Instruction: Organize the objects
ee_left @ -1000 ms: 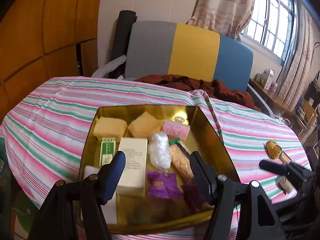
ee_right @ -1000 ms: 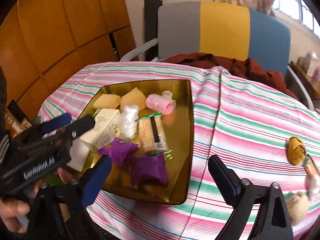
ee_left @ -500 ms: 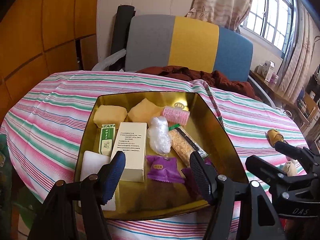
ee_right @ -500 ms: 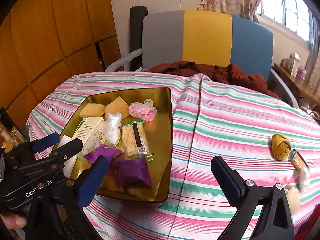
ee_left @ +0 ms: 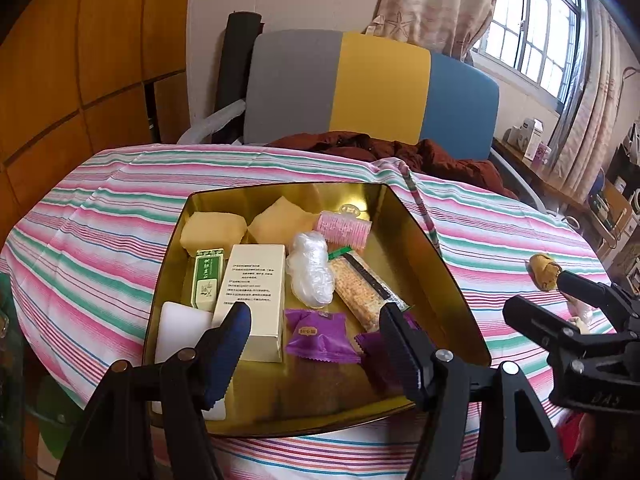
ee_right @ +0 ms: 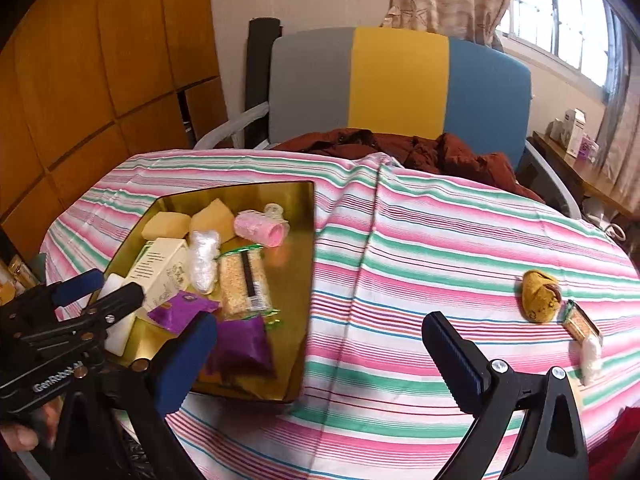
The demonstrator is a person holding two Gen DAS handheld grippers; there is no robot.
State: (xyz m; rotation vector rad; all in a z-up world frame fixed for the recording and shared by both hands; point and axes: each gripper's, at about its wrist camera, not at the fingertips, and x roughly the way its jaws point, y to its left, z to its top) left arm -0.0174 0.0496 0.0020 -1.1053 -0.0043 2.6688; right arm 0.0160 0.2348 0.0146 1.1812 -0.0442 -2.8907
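A gold tin tray (ee_left: pixel 452 280) (ee_right: pixel 304 280) on the striped tablecloth holds yellow sponges (ee_left: pixel 212 230), a pink roller (ee_left: pixel 344 230), a cream box (ee_left: pixel 254 292), a clear bag (ee_left: pixel 312 274), a cracker bar (ee_left: pixel 360 290) and purple sachets (ee_left: pixel 320 336). My left gripper (ee_left: pixel 314 330) hovers open over the tray's near edge, holding nothing. My right gripper (ee_right: pixel 320 344) is open and empty above the cloth, right of the tray. A mustard pouch (ee_right: pixel 540 294), a small cracker pack (ee_right: pixel 580 322) and a white wrapped piece (ee_right: pixel 590 356) lie on the cloth at the right.
A grey, yellow and blue chair (ee_left: pixel 372 88) with a brown garment (ee_left: pixel 384 152) stands behind the table. Wooden panels (ee_left: pixel 80 60) fill the left, a window and curtains (ee_left: pixel 532 32) the right. Striped cloth (ee_right: pixel 440 248) lies between tray and pouch.
Both grippers have pulled back and risen, so tray and table look smaller. The right gripper has swung rightward, bringing the pouch and small packs closer to its fingers. Both stay open.
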